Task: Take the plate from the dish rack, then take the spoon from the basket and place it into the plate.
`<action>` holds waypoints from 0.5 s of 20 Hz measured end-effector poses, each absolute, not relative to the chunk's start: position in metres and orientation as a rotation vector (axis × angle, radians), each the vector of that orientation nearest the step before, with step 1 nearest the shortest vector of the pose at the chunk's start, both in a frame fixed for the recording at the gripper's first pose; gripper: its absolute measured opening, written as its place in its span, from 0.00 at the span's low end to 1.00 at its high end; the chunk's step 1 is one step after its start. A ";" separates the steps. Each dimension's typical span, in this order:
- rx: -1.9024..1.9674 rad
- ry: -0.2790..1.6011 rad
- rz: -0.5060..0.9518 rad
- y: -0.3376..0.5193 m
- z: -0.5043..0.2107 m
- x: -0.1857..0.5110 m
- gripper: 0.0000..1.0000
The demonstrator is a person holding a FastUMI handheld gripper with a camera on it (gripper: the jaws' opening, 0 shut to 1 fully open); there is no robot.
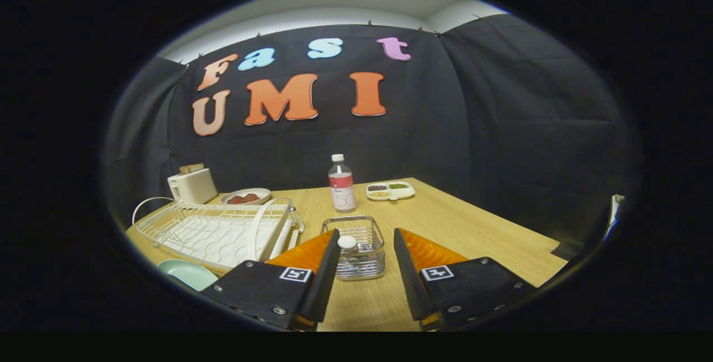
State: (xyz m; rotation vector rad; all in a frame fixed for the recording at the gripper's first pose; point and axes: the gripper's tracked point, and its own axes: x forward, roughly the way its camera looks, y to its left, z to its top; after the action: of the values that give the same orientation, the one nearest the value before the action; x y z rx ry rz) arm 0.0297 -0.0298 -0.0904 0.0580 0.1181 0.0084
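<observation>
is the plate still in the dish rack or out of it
Out: the plate lies flat on the table beside the dish rack. The open claw faces the basket.

A light wood-grain counter (457, 223) is seen carrying several things. A white wire dish rack (217, 231) is set along its left side, and a pale green round plate (189, 273) lies flat beside the rack's near end. A white toaster (192, 185) and a shallow dish of dark red food (245, 196) are placed at the back left. A clear plastic bottle with a red label (341, 184) stands at mid-counter, with a white divided tray (390, 190) to its right. A small wire basket (356, 248) sits nearer.
</observation>
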 end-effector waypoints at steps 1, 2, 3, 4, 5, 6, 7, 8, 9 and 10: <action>0.050 0.123 0.018 -0.028 -0.092 0.030 0.53; 0.047 0.130 0.029 -0.024 -0.094 0.032 0.51; 0.049 0.145 0.037 -0.022 -0.098 0.033 0.43; 0.060 0.163 0.024 -0.023 -0.103 0.034 0.33; 0.074 0.151 0.018 -0.023 -0.098 0.030 0.23; 0.070 0.153 0.023 -0.022 -0.098 0.033 0.13; 0.066 0.149 0.022 -0.021 -0.101 0.034 0.11; 0.061 0.146 0.025 -0.020 -0.099 0.033 0.09; 0.058 0.144 0.033 -0.018 -0.098 0.032 0.09; 0.061 0.137 0.040 -0.016 -0.095 0.031 0.09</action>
State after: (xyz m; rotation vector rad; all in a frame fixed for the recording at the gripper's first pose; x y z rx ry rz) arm 0.0307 -0.0158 -0.0947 0.0608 0.1366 0.0404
